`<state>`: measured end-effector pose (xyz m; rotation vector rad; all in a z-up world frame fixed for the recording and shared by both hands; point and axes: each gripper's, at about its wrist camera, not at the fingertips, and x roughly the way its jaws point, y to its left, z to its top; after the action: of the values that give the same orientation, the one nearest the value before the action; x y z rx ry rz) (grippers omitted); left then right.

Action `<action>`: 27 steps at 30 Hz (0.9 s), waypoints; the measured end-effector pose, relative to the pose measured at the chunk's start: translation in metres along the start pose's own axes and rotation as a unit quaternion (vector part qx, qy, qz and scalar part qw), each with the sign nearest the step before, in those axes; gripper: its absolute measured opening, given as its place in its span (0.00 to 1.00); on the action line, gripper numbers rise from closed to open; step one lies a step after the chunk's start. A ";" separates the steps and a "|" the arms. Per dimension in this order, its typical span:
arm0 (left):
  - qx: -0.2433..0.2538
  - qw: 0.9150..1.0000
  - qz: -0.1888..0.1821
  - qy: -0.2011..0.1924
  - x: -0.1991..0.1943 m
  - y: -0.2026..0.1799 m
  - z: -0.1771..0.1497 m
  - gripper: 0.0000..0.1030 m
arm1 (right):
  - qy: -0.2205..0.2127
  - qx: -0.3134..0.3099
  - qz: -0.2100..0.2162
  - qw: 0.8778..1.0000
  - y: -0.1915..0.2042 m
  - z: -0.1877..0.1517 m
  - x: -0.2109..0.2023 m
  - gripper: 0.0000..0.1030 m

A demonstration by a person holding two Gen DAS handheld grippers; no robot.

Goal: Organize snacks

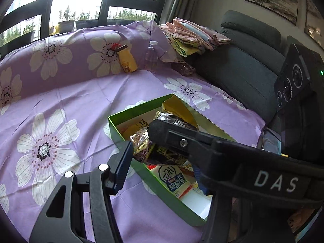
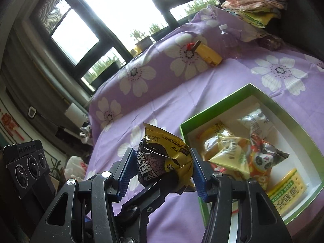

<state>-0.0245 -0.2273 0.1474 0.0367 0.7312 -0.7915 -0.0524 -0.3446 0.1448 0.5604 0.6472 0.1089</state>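
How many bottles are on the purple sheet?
1. A clear bottle with a white cap lies at the far edge of the sheet, between the yellow pack and the folded cloths. Others may be hidden behind the grippers.

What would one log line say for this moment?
right tool: shut on crinkly yellow-brown snack packet | left tool: open | green cardboard box: holds snacks | packet: not yet boxed
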 end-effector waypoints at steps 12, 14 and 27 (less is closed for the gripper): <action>-0.019 0.997 -0.050 0.059 0.064 -0.011 -0.004 0.55 | 0.030 0.076 -0.070 0.994 -0.060 0.004 0.017 0.55; -0.024 0.996 -0.056 0.068 0.072 -0.011 -0.006 0.55 | 0.036 0.082 -0.083 0.993 -0.066 0.003 0.019 0.55; -0.022 0.997 -0.029 0.074 0.073 -0.013 -0.007 0.75 | 0.040 0.090 -0.142 0.985 -0.076 0.003 0.020 0.55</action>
<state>-0.0026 -0.2804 0.1002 0.0350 0.8921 -0.8337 -0.0401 -0.4047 0.0959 0.6341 0.8148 -0.1976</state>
